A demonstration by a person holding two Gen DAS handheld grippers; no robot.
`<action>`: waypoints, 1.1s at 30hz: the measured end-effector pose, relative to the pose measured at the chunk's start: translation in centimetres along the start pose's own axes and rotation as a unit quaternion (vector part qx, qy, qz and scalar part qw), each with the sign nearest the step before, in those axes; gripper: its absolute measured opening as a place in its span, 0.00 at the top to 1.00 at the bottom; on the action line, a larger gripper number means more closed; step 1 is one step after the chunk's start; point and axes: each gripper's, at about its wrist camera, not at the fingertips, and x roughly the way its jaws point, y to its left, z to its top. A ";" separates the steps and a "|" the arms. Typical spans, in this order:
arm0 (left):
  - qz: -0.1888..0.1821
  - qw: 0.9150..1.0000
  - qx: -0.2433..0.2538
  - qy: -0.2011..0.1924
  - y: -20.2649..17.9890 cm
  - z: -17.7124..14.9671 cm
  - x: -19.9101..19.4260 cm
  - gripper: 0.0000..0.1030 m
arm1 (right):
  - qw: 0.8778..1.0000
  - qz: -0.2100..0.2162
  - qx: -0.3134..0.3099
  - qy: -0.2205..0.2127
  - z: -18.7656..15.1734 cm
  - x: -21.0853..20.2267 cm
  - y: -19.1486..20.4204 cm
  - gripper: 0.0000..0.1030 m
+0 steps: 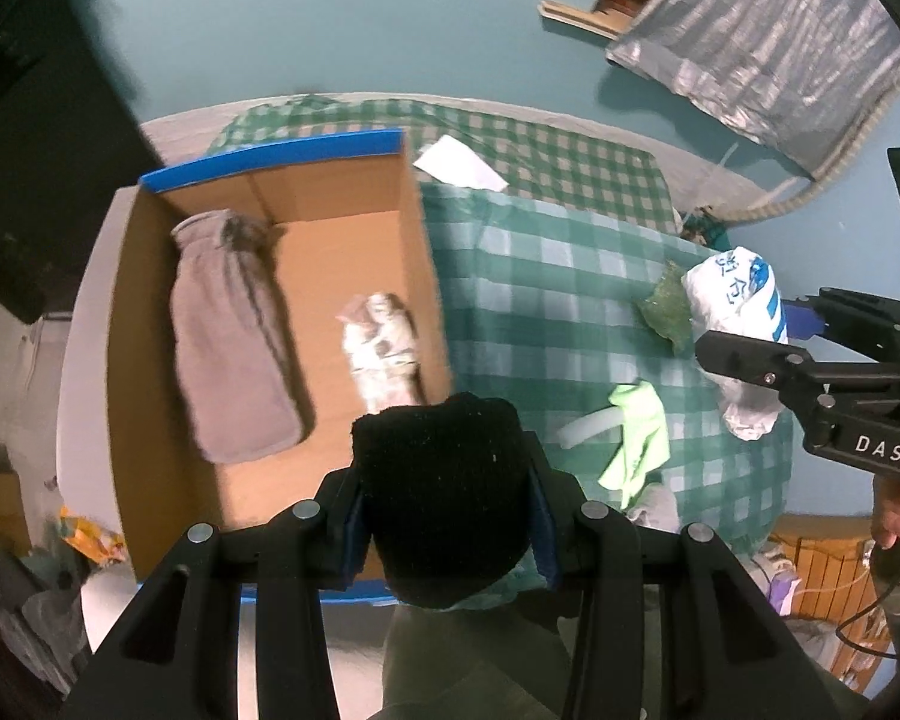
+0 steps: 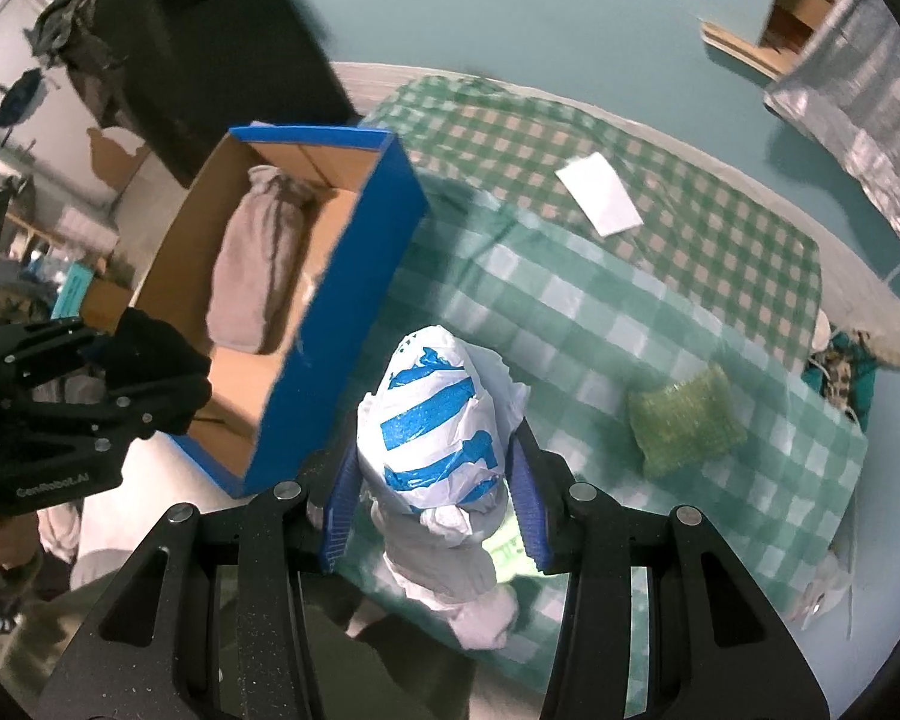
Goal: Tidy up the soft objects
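- Two claws loaded. Left claw clenched on a black sock, held above the near edge of the box.
- Right claw clenched on a white-and-blue bag, above the checked cloth, just right of the box's blue wall.
- Box sits at the left of the bench. Inside: grey pouch along the left side, pale bundle close against the right wall. Bare floor between them and in the near part.
- Still on the cloth: green pad, lime cloth, white paper at the far side.
- Step in hand, as judged: dropping the sock into the box.
- To do it well: move the left claw further over the box before letting go, past the near rim, aiming for the bare gap between pouch and bundle.
- Lower before release; a soft sock let go high may catch on the rim.
- Keep the right claw outside the blue wall until the left one is out, then bring the bag over it; the two are near enough to collide.
- Frames are motion-blurred, so fine contact is unclear.
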 end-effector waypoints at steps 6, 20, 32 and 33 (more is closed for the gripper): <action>0.011 1.000 -0.026 -0.006 2.7 -0.7 -0.7 0.58 | 1.000 0.007 -0.030 0.002 1.7 0.7 2.8 0.57; 0.058 0.996 -0.064 -0.024 8.5 -1.6 -2.2 0.57 | 0.996 0.033 -0.083 0.014 5.0 3.1 9.2 0.57; 0.071 0.994 -0.082 -0.010 11.4 -2.2 -1.0 0.57 | 0.994 0.037 -0.091 0.036 7.3 6.6 12.9 0.57; 0.071 0.994 -0.084 -0.006 11.6 -2.3 -0.7 0.57 | 0.995 0.036 -0.091 0.036 7.4 6.8 13.1 0.57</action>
